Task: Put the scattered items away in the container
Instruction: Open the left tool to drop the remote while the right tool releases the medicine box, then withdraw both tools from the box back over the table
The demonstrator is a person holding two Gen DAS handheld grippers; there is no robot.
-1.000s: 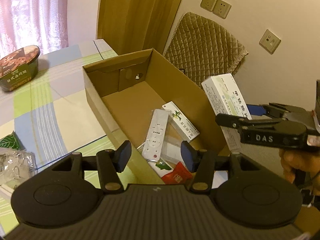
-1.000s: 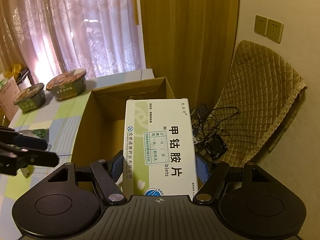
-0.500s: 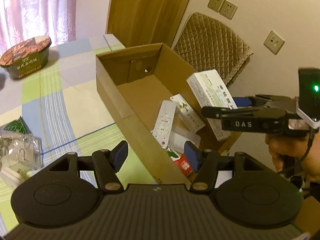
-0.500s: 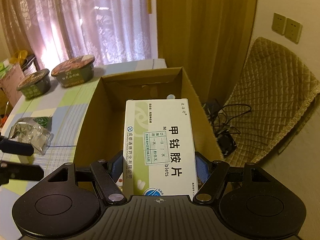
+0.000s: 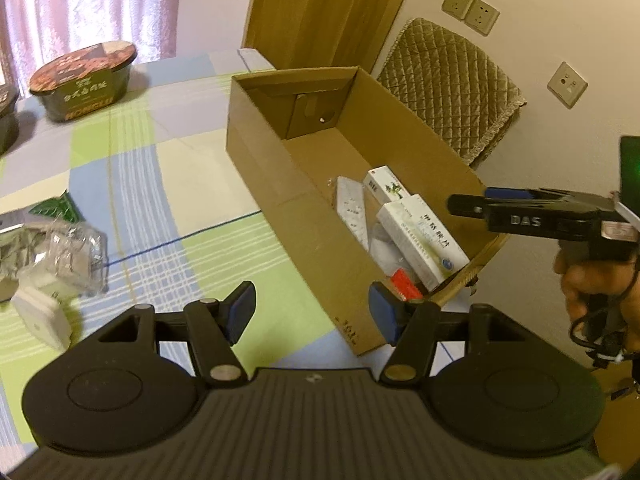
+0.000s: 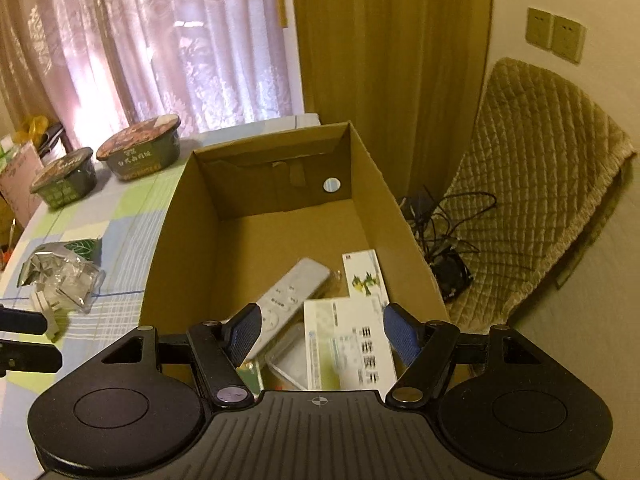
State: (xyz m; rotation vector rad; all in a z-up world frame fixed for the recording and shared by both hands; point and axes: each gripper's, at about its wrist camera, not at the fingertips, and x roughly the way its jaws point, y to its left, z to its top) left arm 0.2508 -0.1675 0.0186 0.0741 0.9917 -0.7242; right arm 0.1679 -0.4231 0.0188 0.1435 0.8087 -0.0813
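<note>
Left wrist view: the left gripper (image 5: 312, 312) is hanging spread over the table (image 5: 168, 184); clutter (image 5: 60, 256) is lying at 9 o'clock. Right wrist view: the right gripper (image 6: 320, 334) is gaping empty above the medicine box (image 6: 348, 344), which is lying inside the cardboard box (image 6: 168, 248).

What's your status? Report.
Right gripper open, medicine box in the cardboard box. Left gripper open, empty. Crumpled wrappers on table.

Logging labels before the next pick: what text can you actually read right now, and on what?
"DAS": on the side of the right hand-held gripper.
"KONGFU": on the noodle bowl; its Chinese characters are blurred.
White medicine box in the cardboard box: Chinese print, too blurred to read.
Remote control: button labels too small.
</note>
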